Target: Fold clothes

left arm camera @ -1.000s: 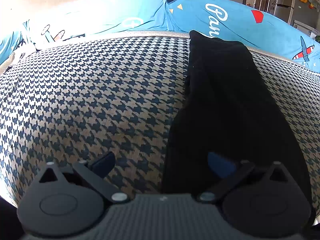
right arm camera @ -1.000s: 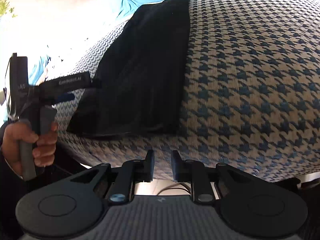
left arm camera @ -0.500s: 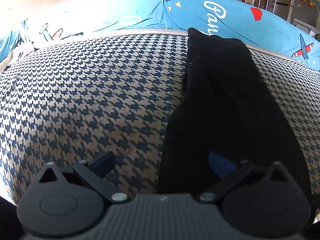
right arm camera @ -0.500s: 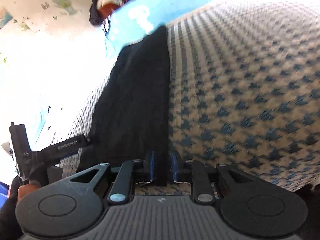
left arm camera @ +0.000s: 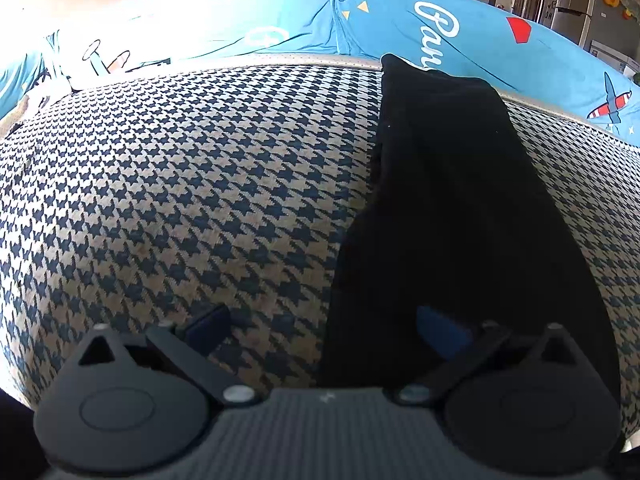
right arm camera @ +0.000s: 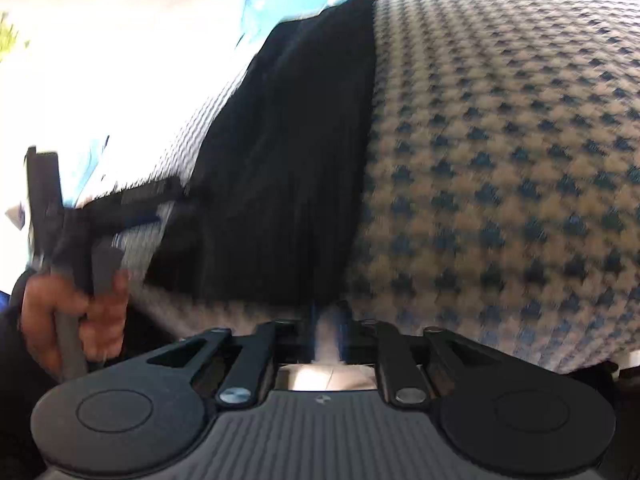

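Observation:
A black garment (left arm camera: 448,200) lies folded lengthwise in a long strip on the houndstooth sofa seat (left arm camera: 180,184). My left gripper (left arm camera: 324,328) is open wide over the strip's near left edge, with its right finger above the black cloth. In the right wrist view the same black garment (right arm camera: 288,152) runs away from me, and a hand (right arm camera: 72,316) holds the left gripper (right arm camera: 132,204) at its left side. My right gripper (right arm camera: 328,316) sits at the garment's near right corner with its jaws nearly together. Motion blur hides whether any cloth is pinched.
A blue printed cover (left arm camera: 440,28) drapes the sofa back behind the seat. The seat's front edge (right arm camera: 520,364) drops off just ahead of the right gripper. Furniture and a doorway (left arm camera: 560,4) show at the far right.
The right gripper's view swung and dipped; its fingers, apart a second ago, straddled the garment's corner and now stand closer together at its near edge. The left gripper has not moved.

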A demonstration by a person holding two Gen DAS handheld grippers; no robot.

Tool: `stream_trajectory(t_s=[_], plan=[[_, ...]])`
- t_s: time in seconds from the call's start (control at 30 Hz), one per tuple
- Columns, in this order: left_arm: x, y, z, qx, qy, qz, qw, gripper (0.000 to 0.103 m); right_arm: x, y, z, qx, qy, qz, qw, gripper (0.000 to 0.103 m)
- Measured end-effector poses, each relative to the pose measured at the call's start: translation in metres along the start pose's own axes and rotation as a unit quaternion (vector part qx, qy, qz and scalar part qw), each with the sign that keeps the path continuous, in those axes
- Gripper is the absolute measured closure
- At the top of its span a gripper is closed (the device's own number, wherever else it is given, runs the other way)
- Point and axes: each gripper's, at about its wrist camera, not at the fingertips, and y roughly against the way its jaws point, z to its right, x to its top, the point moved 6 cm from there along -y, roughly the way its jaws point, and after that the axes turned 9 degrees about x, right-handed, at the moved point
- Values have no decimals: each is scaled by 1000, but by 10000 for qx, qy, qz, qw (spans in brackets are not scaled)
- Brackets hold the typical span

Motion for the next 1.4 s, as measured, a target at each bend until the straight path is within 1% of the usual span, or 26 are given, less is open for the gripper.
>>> stream_trajectory(t_s=[0.03, 0.07, 0.17, 0.27, 0.33, 0.43, 0.47, 0.5, 0.6, 0.73, 0.8, 0.87, 0.93, 0.97, 1.0, 1.07, 1.1, 1.23, 1.27, 1.4], plan=[[0, 0, 0, 6, 7, 0, 10000, 0, -4, -2, -4, 17, 73, -96, 9999, 96], [0, 0, 0, 12, 13, 1, 10000, 0, -5, -1, -7, 1, 164, -96, 9998, 96], [3, 3, -5, 98, 117, 106, 9998, 0, -4, 3, -17, -42, 391, 46, 9992, 95], [7, 3, -15, 166, 349, 157, 9991, 0, 2, 15, -18, 69, 370, 390, 9985, 95], [6, -1, -20, 212, 466, 59, 9987, 0, 11, 22, -14, 14, 259, 705, 9972, 94], [5, -5, -24, 304, 534, -27, 9981, 0, 23, 27, -1, -187, -40, 1087, 9939, 84], [5, -5, -25, 320, 540, -27, 9980, 0, 26, 27, 5, -229, -164, 1129, 9932, 77], [5, -5, -25, 338, 534, -17, 9980, 0, 29, 27, 11, -261, -290, 1147, 9926, 73], [5, -5, -28, 425, 569, 38, 9975, 0, 32, 20, 19, -213, -482, 1092, 9926, 73], [7, -6, -34, 402, 747, 30, 9964, 0, 33, 13, 25, -110, -594, 960, 9936, 71], [6, -7, -34, 393, 738, -5, 9965, 0, 31, 10, 24, -58, -549, 883, 9946, 93], [4, -7, -33, 379, 700, -28, 9968, 0, 30, 11, 21, -55, -513, 900, 9946, 94], [3, -5, -30, 348, 622, -32, 9974, 0, 29, 14, 14, -218, -270, 910, 9952, 94], [2, -4, -28, 344, 562, -41, 9978, 0, 29, 16, 11, -369, -135, 893, 9952, 95], [0, -3, -26, 346, 491, -53, 9982, 0, 29, 19, 8, -542, -17, 872, 9947, 100], [-3, 0, -23, 300, 394, -44, 9988, 0, 27, 18, 13, -1231, 99, 783, 9892, 101], [-5, 1, -21, 269, 359, -49, 9990, 0, 28, 20, 12, -1263, 109, 831, 9884, 100], [-6, 4, -21, 261, 374, 4, 9990, 0, 36, 33, 2, -558, 66, 1252, 9905, 99], [-5, 5, -22, 248, 413, 20, 9988, 0, 38, 35, -3, -411, 168, 1277, 9908, 99], [-3, 7, -25, 235, 498, 65, 9985, 0, 40, 14, -28, 55, 435, 980, 9942, 98]])
